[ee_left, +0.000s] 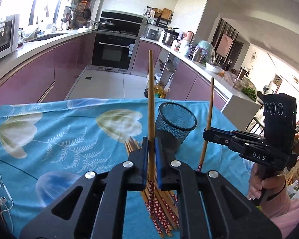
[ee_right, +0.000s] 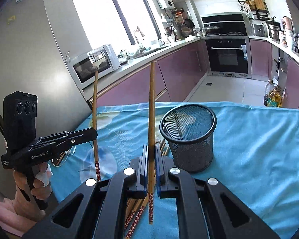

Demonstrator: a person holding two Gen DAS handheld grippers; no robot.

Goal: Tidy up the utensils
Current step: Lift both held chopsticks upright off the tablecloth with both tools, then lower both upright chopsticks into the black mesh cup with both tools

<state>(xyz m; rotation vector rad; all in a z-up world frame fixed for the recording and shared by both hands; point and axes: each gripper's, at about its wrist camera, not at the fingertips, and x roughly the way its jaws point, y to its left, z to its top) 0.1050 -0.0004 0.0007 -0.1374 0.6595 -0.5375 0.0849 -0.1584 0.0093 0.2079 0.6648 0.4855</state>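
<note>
In the left wrist view my left gripper [ee_left: 151,143] is shut on one wooden chopstick [ee_left: 151,99], held upright above the table. Under it, a pile of chopsticks [ee_left: 163,209] with red flowered ends lies on the blue cloth. A black mesh cup [ee_left: 176,123] stands upright just beyond. At the right, my right gripper [ee_left: 206,134] is shut on a second upright chopstick [ee_left: 209,109]. The right wrist view shows my right gripper [ee_right: 151,149] clamped on its chopstick [ee_right: 151,109], the mesh cup [ee_right: 189,137] to the right, the pile [ee_right: 135,215] below, and the left gripper [ee_right: 94,134] with its chopstick [ee_right: 95,109].
A blue floral cloth [ee_left: 59,129] covers the table. White earphones [ee_left: 2,199] lie at its left edge. A steel fridge [ee_right: 29,59] stands close on the left. Oil bottles [ee_right: 273,97] sit on the floor past the table's far edge, with purple kitchen cabinets behind.
</note>
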